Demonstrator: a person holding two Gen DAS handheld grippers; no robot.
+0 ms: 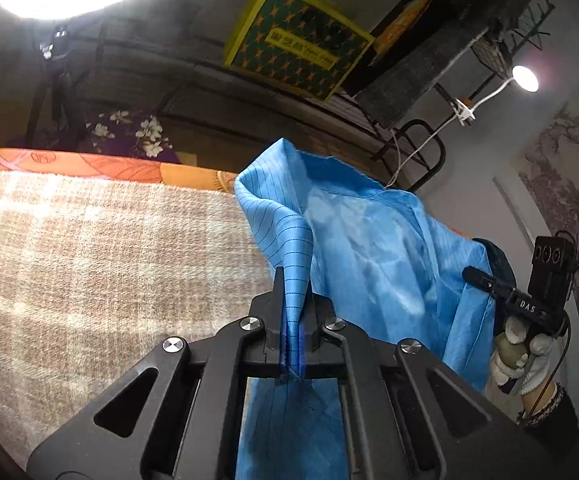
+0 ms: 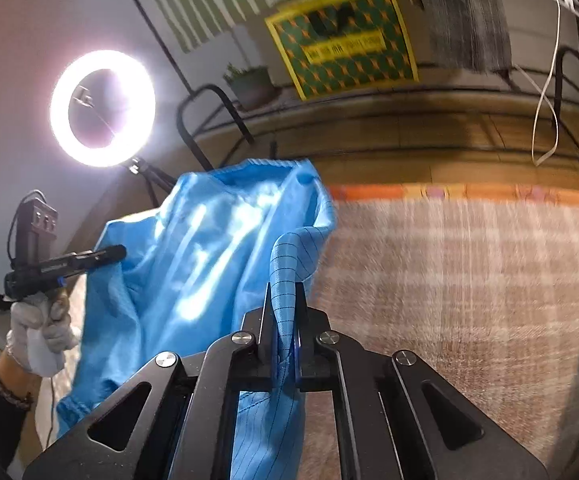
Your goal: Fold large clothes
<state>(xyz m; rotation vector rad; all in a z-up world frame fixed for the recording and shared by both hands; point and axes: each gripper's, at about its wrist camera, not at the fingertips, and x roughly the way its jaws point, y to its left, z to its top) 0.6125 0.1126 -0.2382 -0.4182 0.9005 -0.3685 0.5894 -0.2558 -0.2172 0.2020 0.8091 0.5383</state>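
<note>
A beige plaid blanket [image 1: 89, 248], fuzzy and woven, covers the surface, with an orange patterned cloth [image 1: 89, 164] edging its far side. Above it hangs the blue garment [image 1: 369, 248], a thin, glossy fabric with fine dark pinstripes, lifted clear and draping in loose folds between the two tools. The left gripper [image 1: 292, 312] has its black fingers pressed together on a doubled edge of the garment, fabric trailing down below. In the right wrist view the right gripper [image 2: 283, 320] likewise pinches a rolled edge of the same cloth. A white-gloved right hand [image 1: 521, 356] holds its tool upright; the gloved left hand [image 2: 37, 332] does too.
</note>
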